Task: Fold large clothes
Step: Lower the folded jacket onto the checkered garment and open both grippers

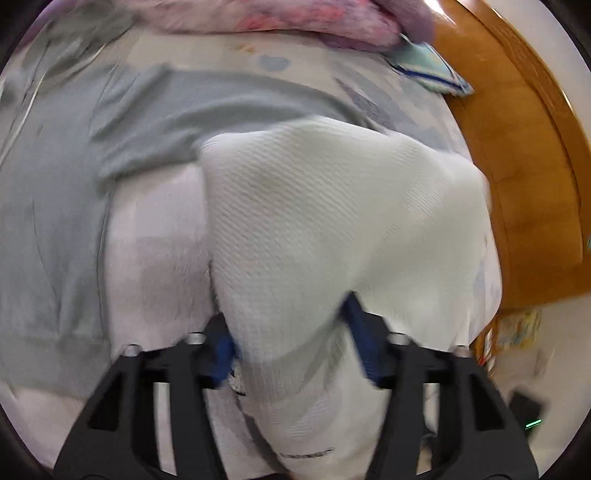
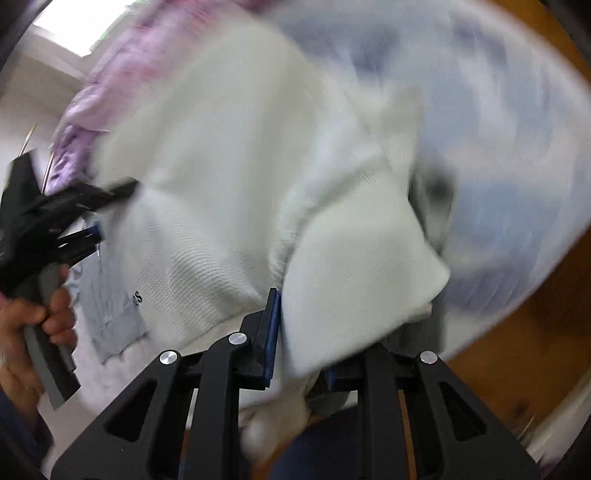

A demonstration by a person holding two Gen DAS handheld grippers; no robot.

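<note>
A large white knit garment [image 1: 332, 206] hangs over the bed, held up by both grippers. My left gripper [image 1: 291, 332] is shut on a bunched edge of it; its blue pads [image 1: 221, 354] show on either side of the cloth. My right gripper [image 2: 299, 332] is shut on another edge of the white garment [image 2: 229, 177], with one blue pad [image 2: 271, 332] showing. The left gripper [image 2: 92, 218] also shows at the left of the right wrist view, held by a hand [image 2: 44, 317]. Both views are blurred by motion.
A grey garment [image 1: 122, 147] lies spread on the bed's patterned white-and-blue sheet [image 1: 388, 96]. A pink and purple blanket [image 1: 295, 18] is heaped at the far side. A wooden bed frame [image 1: 524, 155] runs along the right. A light blue garment [image 2: 107, 306] lies under the white one.
</note>
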